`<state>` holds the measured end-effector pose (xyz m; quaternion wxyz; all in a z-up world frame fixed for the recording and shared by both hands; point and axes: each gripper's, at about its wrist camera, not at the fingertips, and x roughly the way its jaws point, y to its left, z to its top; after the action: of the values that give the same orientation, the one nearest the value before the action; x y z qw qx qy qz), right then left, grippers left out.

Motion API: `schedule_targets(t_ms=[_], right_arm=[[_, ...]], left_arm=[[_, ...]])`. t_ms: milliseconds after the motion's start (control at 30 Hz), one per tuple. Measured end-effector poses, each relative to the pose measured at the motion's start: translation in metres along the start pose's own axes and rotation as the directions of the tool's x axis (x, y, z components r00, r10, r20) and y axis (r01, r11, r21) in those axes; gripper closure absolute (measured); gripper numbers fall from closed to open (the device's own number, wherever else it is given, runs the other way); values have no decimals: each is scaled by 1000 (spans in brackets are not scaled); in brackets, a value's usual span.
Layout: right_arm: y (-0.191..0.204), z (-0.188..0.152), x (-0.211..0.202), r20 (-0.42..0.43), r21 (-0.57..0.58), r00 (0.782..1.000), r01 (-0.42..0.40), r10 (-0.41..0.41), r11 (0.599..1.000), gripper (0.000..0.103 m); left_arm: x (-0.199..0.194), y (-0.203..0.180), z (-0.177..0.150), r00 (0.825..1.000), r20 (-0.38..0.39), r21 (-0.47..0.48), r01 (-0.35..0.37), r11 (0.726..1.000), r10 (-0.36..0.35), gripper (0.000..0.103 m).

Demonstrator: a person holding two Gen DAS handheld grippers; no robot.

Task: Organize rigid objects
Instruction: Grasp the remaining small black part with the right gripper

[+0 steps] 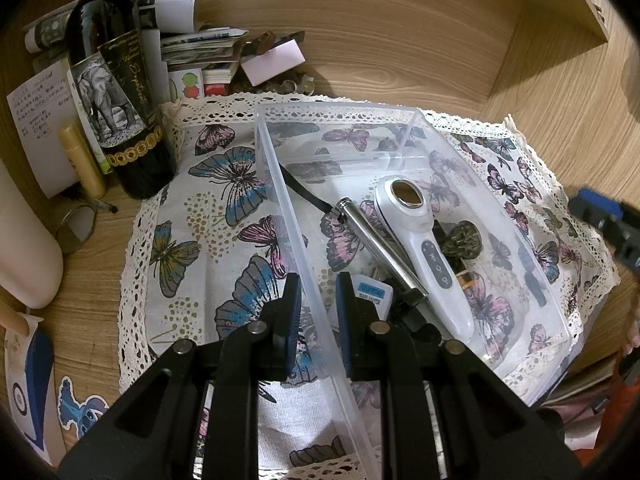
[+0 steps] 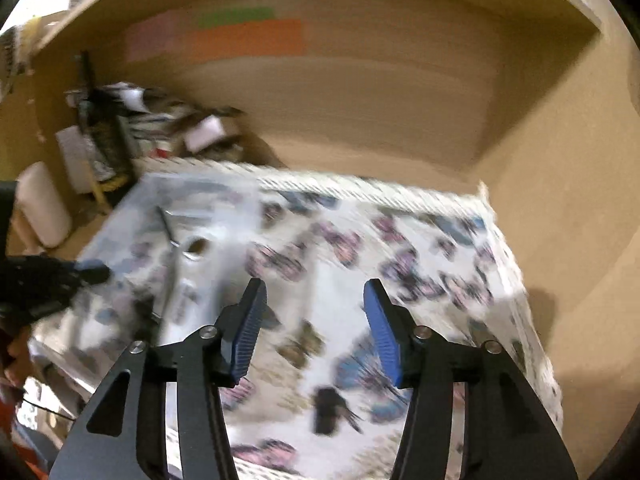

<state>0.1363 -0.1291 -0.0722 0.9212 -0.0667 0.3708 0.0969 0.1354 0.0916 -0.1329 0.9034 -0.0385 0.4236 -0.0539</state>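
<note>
clear plastic wall between the left tongs, right tongs wide and empty

blue-padded, the left gripper straddles the near left wall of the clear plastic bin, one pad outside and one inside. the gap is narrow, yet i cannot tell whether the pads actually press the wall or only bracket it. the right gripper hangs with its jaws spread wide and nothing between them, over the butterfly cloth to the right of the bin; that view is smeared with blur, so finer detail is lost.

inside the bin lie the things being gathered: a white handheld device with a round metal head, a silver metal tube leaning against its left side, a white plug adapter near the left pads, and a dark butterfly-shaped clip just right of the device. a black strap runs from the tube's far end toward the left wall.

outside, far left, stand a wine bottle and a pile of papers.

my read: the left tongs are steadying or shifting the bin while the right is free to fetch. next likely calls for a firm pinch on the thin wall and a slow pull, so the contents do not slide.
</note>
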Motion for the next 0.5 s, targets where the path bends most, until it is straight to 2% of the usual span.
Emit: schedule_targets(t_ms=[167,367,433,467,500], right_arm=[[-20,-29,20,-115,50,993,26,-20,998,56],[-17,-64,41,-239,67,970,-26,42,997,56],[-11,-74,48,-269,40,963,-25,34,999,63],[-10,-75,47,-256,27,966,-20,26,999,64],[-9,-74,45,-251,19,968,-19,23,1000,76]], left_arm=[[0,0,0,1000,0,0,0,1000,0,86],[1,0,0,1000,-2,3,-4,1000,4,86],[2,1,0,1000,-4,2,-5,1000,5,86],[2,1,0,1000,-5,2,-6,1000,6,86],[2,1,0,1000,-5,2,-7,1000,7,86]])
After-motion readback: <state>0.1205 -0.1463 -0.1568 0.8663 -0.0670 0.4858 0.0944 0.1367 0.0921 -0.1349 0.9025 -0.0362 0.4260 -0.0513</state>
